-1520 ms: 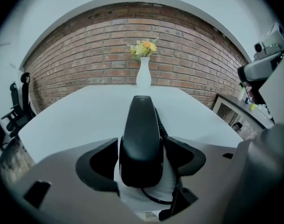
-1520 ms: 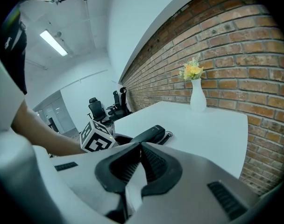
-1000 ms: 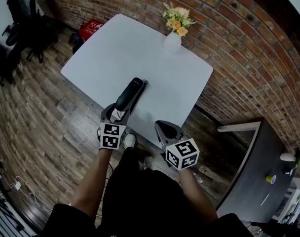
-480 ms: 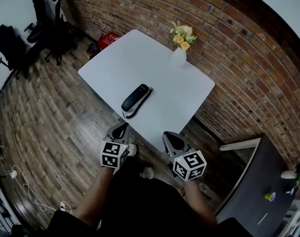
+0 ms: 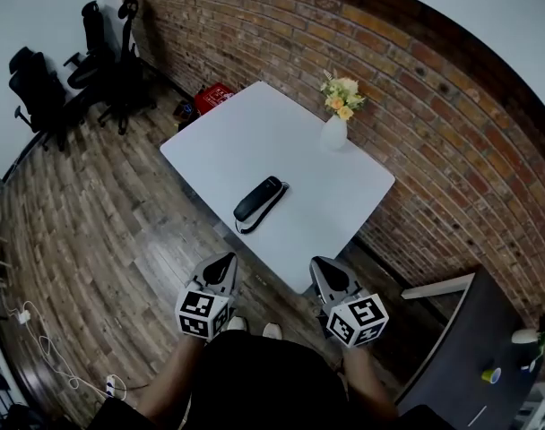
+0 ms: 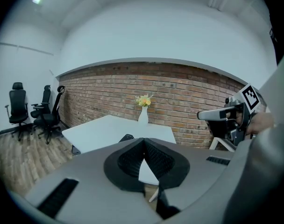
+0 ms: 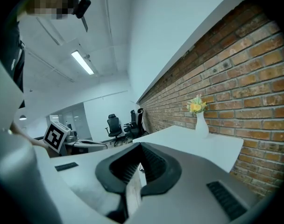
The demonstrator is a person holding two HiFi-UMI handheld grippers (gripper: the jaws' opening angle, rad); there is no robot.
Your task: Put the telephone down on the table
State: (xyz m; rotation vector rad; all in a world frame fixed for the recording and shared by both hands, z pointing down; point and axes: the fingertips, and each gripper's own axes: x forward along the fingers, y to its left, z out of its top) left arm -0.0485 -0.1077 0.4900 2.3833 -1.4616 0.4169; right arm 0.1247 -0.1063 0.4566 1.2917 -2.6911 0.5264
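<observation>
1. Already the telephone (image 5: 260, 199) lies flat on the white bench (image 5: 228, 133), close to its near edge, long axis slanting from near-left to far-right (so the task looks done).
2. Both sets of fingers are pressed together with nothing between them. The left gripper (image 5: 220, 265) is slightly nearer the telephone than the right gripper (image 5: 324, 267), and both hang short of the bench edge.
3. Open floor (image 5: 102, 213) lies leftward, and the vase (image 5: 334, 133) stands well apart.
</observation>
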